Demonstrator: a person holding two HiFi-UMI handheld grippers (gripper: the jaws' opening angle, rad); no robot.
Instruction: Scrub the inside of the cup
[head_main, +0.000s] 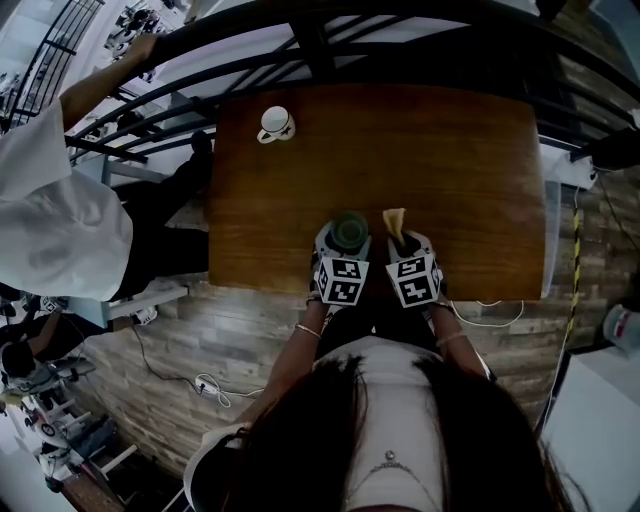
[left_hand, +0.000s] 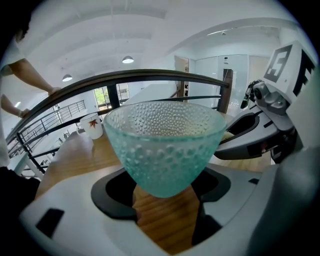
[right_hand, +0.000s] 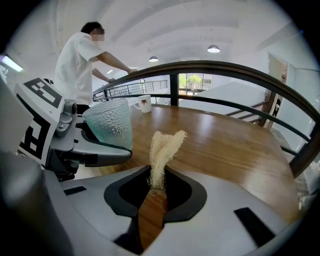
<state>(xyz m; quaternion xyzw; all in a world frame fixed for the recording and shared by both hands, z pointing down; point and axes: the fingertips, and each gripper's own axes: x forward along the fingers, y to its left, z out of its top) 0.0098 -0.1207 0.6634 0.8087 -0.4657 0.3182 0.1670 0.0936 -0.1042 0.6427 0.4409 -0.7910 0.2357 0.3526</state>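
The cup (left_hand: 165, 145) is held by its narrow bottom in the left hand-held gripper (left_hand: 165, 200), mouth up, and seems to be raised a little off the desk (head_main: 450, 160) (hard to tell from above). A pale scrubber (right_hand: 162, 150) is pinched upright in the nearly closed right hand-held gripper (right_hand: 152, 192), just right of the cup and not yet inside. Nothing is in between. A white mug (head_main: 275, 123) is set well apart.

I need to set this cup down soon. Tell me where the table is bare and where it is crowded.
Crowded: the near edge's centre, where the left claw grips the teal cup beside the right claw with its loofah. Bare: the table's whole right half beyond the loofah, and the middle stretch between the claws and the white mug.
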